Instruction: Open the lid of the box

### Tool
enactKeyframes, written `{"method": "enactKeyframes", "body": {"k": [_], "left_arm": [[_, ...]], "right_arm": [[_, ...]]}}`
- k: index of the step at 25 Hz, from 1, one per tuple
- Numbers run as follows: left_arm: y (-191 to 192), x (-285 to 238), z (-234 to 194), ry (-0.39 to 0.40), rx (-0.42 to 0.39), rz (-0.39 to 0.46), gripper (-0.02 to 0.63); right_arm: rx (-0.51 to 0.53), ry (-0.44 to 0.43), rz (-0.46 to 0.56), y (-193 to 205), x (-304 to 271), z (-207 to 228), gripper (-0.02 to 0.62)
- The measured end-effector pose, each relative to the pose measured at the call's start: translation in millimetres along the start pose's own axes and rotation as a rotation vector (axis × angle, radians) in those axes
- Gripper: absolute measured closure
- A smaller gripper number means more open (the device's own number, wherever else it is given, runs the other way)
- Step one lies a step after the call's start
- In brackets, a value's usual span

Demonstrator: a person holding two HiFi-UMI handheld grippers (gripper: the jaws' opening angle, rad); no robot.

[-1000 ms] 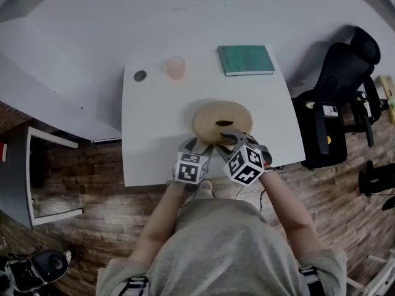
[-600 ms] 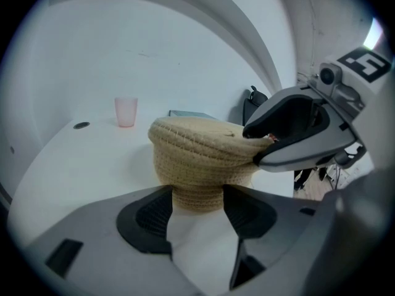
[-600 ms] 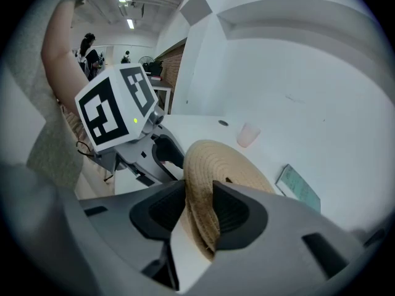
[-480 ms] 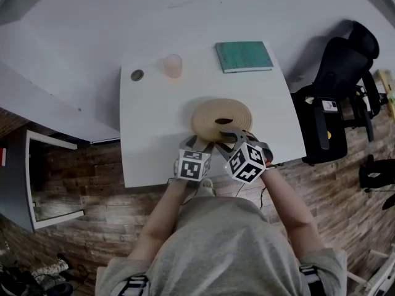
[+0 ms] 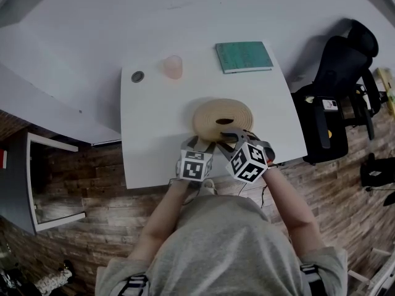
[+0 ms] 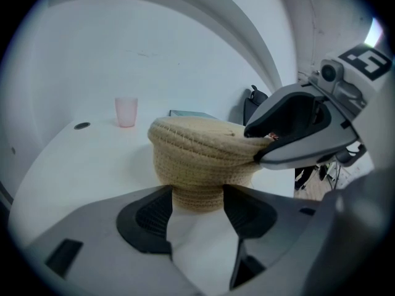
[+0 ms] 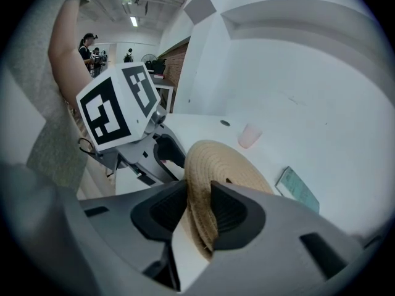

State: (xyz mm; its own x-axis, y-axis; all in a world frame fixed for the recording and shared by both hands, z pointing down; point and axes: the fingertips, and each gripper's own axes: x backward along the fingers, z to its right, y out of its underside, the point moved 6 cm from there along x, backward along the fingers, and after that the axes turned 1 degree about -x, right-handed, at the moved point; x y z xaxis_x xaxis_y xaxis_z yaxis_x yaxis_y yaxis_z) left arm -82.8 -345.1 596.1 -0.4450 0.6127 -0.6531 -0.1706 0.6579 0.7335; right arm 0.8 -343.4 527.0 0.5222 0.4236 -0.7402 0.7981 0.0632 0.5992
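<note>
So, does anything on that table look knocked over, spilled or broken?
Nothing stands out. The woven box sits flat on the white table with its lid on. The pink cup stands upright and the green book lies flat. Nothing looks spilled or broken.

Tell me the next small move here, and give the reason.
Probably lift the right gripper a little: its jaws, just closing, pinch the rim of the woven lid, the left gripper clamps the woven box below, and the lid still sits on it.
</note>
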Motion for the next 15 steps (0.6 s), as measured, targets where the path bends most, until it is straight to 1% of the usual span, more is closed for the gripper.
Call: {"method": "enactKeyframes", "body": {"k": [8,15], "left_arm": [[-0.5,1.0,-1.2,0.002,0.003,-0.007,0.373],[-0.8,-0.4,-1.6,0.001,0.002,-0.011,0.371]], "right_arm": [[0.007,-0.007,0.009,-4.7,6.1,3.2,0.482],[-0.057,0.011,0.072,-13.1,20.1,18.0,0.496]]}}
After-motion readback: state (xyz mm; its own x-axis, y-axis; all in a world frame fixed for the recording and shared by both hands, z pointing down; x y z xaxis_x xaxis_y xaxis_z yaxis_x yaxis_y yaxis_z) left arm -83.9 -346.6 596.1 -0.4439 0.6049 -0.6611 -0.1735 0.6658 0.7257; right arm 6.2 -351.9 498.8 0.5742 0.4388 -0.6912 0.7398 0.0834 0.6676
